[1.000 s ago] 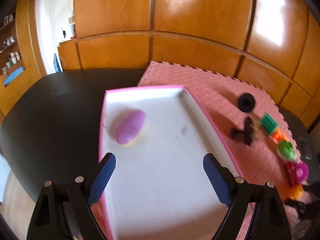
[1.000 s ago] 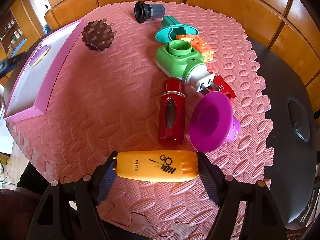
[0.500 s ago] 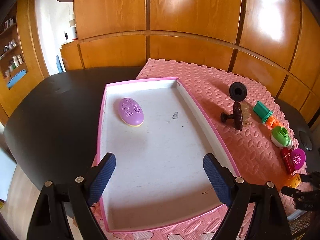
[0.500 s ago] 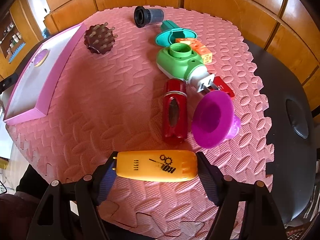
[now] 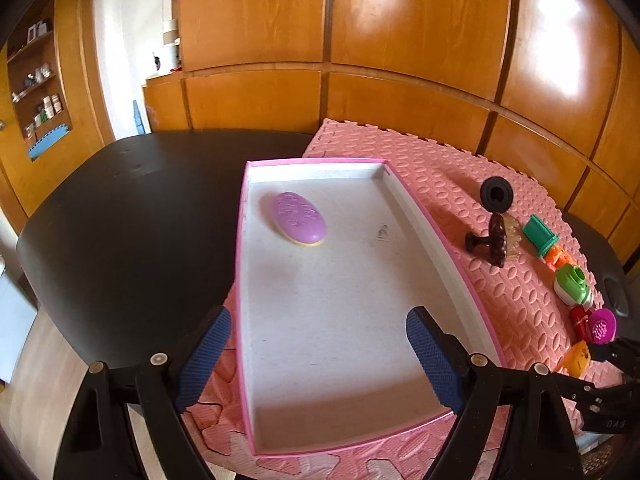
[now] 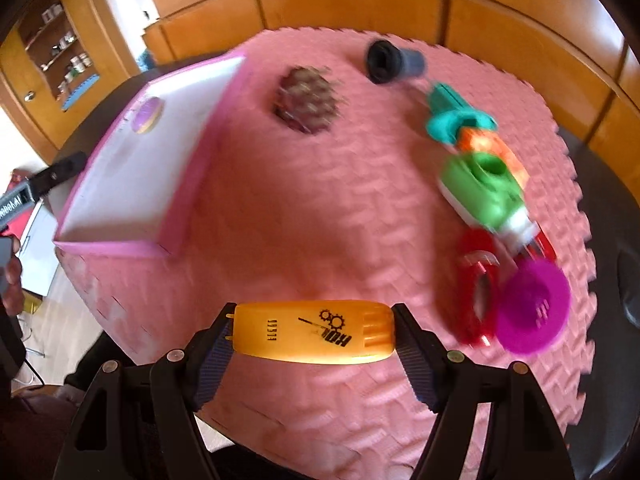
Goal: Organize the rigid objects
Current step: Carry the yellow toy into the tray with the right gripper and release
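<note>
- While the right gripper [image 6: 312, 336] clamps the orange case [image 6: 312, 332] end to end above the mat [image 6: 320, 200], it cannot roll free.
- Left gripper [image 5: 318, 354] hangs released over the tray [image 5: 452, 256], likely leaving room.

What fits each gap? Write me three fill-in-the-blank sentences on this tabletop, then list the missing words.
1. The right gripper is clamped on a long ____ object with a black gear logo.
2. The only item lying inside the pink-rimmed tray is a ____ oval.
3. The left gripper, hovering over the tray, holds ____ between its blue pads.

Missing words: yellow; purple; nothing
</note>
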Demonstrator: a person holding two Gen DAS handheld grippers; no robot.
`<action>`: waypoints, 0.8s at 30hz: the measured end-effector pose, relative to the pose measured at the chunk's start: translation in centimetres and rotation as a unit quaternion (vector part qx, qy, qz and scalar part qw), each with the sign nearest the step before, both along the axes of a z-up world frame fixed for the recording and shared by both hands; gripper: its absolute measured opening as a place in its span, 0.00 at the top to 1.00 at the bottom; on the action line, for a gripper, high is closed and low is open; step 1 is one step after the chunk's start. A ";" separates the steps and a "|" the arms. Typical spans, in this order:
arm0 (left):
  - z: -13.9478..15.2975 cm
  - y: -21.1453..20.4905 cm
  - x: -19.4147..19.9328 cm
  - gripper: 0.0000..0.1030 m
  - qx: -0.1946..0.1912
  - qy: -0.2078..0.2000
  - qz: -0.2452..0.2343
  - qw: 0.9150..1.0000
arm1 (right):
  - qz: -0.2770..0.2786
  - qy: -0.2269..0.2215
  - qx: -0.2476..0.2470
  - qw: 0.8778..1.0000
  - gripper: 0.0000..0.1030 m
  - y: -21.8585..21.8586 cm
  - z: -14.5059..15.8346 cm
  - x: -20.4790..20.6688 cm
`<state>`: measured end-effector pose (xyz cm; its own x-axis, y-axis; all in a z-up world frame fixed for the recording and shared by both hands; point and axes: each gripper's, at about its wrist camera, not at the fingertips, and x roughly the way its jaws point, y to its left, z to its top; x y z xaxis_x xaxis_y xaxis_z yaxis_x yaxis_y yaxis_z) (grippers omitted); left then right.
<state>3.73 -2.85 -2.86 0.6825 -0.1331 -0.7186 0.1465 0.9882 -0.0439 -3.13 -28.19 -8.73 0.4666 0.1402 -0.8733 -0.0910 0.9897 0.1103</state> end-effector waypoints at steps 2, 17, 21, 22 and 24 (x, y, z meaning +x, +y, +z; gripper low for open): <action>0.0 0.5 0.0 0.13 -0.002 -0.001 0.007 1.000 | 0.013 -0.011 0.004 1.000 0.26 1.2 0.7 1.0; -0.2 7.9 -0.1 0.13 -0.021 -0.002 0.104 0.994 | 0.133 -0.056 0.026 0.989 0.26 14.4 3.3 9.8; -0.6 9.5 -0.1 0.14 -0.025 0.002 0.127 0.992 | 0.128 -0.039 0.038 0.990 0.26 16.9 2.5 12.9; -0.8 9.8 -0.1 0.14 -0.026 0.003 0.130 0.991 | 0.125 -0.033 0.042 0.991 0.26 17.5 2.1 13.7; -1.0 10.0 -0.1 0.14 -0.027 0.006 0.133 0.991 | 0.116 -0.029 0.050 0.992 0.26 18.6 1.4 15.1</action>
